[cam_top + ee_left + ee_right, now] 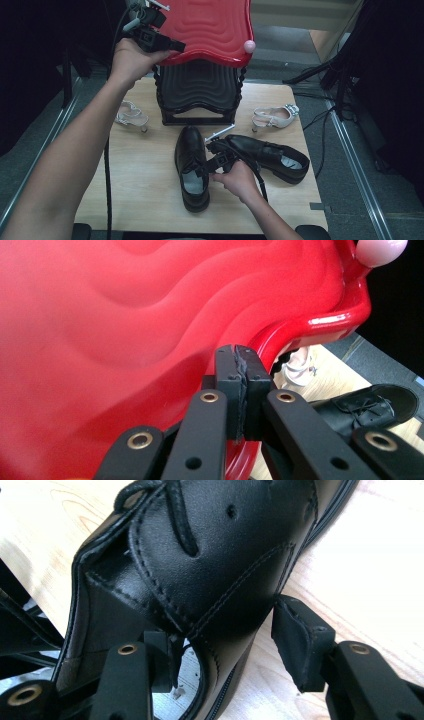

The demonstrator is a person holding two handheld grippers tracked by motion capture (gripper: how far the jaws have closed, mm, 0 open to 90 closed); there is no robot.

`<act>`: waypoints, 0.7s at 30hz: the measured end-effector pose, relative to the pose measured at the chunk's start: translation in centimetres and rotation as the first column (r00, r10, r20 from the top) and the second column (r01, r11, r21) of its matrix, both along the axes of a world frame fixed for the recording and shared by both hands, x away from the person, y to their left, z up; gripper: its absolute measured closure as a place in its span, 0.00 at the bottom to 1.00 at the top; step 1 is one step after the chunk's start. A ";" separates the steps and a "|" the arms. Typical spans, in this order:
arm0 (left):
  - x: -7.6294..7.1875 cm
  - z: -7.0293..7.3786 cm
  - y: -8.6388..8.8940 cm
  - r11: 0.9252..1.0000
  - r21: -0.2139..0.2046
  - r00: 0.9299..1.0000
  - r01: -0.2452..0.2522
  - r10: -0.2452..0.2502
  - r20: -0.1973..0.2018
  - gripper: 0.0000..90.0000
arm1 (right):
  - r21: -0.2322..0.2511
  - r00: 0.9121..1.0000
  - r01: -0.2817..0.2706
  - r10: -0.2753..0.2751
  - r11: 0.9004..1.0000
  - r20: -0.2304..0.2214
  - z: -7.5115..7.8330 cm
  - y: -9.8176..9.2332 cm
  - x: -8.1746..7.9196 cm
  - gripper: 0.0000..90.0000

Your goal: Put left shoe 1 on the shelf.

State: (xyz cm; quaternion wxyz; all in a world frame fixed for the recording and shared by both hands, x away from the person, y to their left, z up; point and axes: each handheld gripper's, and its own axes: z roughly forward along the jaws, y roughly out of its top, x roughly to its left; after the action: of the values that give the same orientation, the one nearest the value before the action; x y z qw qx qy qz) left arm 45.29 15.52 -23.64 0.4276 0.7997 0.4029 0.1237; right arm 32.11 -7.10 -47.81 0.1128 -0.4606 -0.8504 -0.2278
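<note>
Left gripper [172, 46] is held high at the far left of the table [145, 200], its jaws pressed together on the rim of the red lid [210, 25]; in the left gripper view the two pads [235, 385] are seen clamped flat on the lid's edge [280, 337]. The lid is tilted up above a black ribbed bin [199, 87] standing at the table's far middle. A pink knob [249, 46] is seen at the lid's right corner.

Right gripper [207, 160] lies low at the table's middle, beside the opening of the left black shoe [191, 165]. In the right gripper view the jaws are spread wide around the shoe's side wall [215, 570]: one pad is inside the opening, the other pad [300, 640] stands off the outer leather, so no squeeze is seen.

A second black shoe [272, 156] lies just right of that hand. One pale sandal [131, 114] is noted left of the bin, another [274, 117] right of it.
</note>
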 end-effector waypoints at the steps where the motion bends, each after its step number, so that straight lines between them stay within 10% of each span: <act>1: 0.1 0.0 -0.1 1.000 0.001 1.000 0.001 -0.001 -0.003 1.00 | 0.000 1.000 0.000 0.000 1.000 0.000 0.0 0.0 0.0 0.57; 21: 0.8 0.1 -0.5 1.000 0.028 1.000 0.008 -0.007 -0.024 0.99 | -0.047 0.999 -0.010 0.007 0.999 -0.046 -1.5 -0.2 1.1 0.93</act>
State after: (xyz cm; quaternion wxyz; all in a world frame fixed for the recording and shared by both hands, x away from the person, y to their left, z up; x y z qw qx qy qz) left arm 46.09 15.00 -23.57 0.4118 0.8087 0.4032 0.1180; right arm 33.25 -7.31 -49.30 0.1223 -0.4646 -0.8548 -0.1965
